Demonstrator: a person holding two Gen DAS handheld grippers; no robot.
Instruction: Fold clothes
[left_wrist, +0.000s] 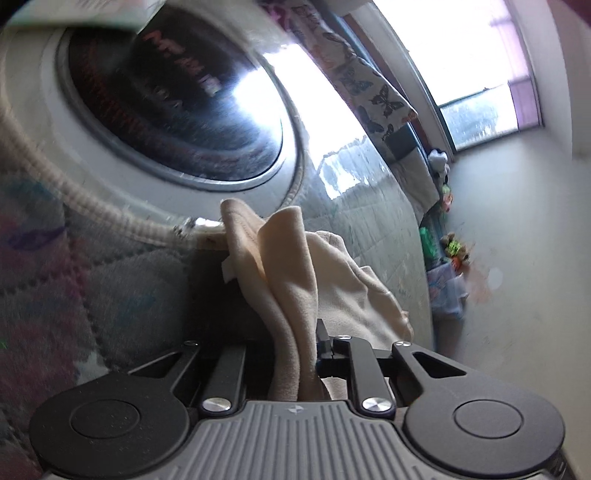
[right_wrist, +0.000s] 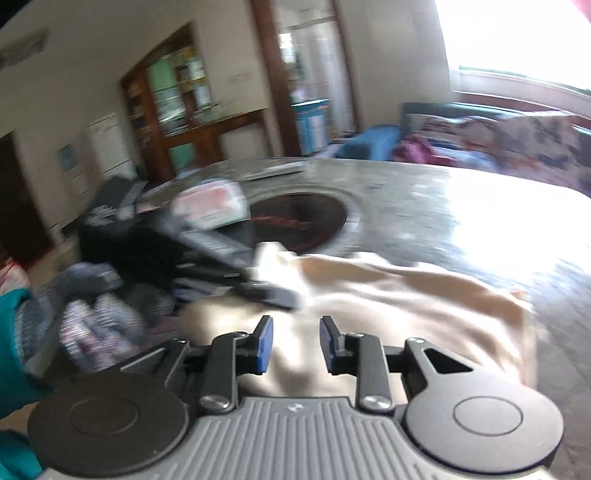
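A cream garment (left_wrist: 291, 266) lies bunched on a round table. My left gripper (left_wrist: 295, 332) is shut on a raised fold of it, and the cloth hides most of the fingers. In the right wrist view the same garment (right_wrist: 406, 295) lies spread out flat. There the left gripper (right_wrist: 273, 291) pinches its far left edge, held by a hand in a striped glove (right_wrist: 85, 321). My right gripper (right_wrist: 295, 332) hovers just above the near part of the cloth, open, blue pads apart with nothing between them. This view is blurred.
The table (right_wrist: 443, 206) has a dark round cooktop (right_wrist: 299, 218) set in its middle, with a box and papers (right_wrist: 210, 206) at its left. Behind stand a sofa heaped with fabrics (right_wrist: 480, 136) and a wooden cabinet (right_wrist: 173, 107). Bright windows glare on the tabletop.
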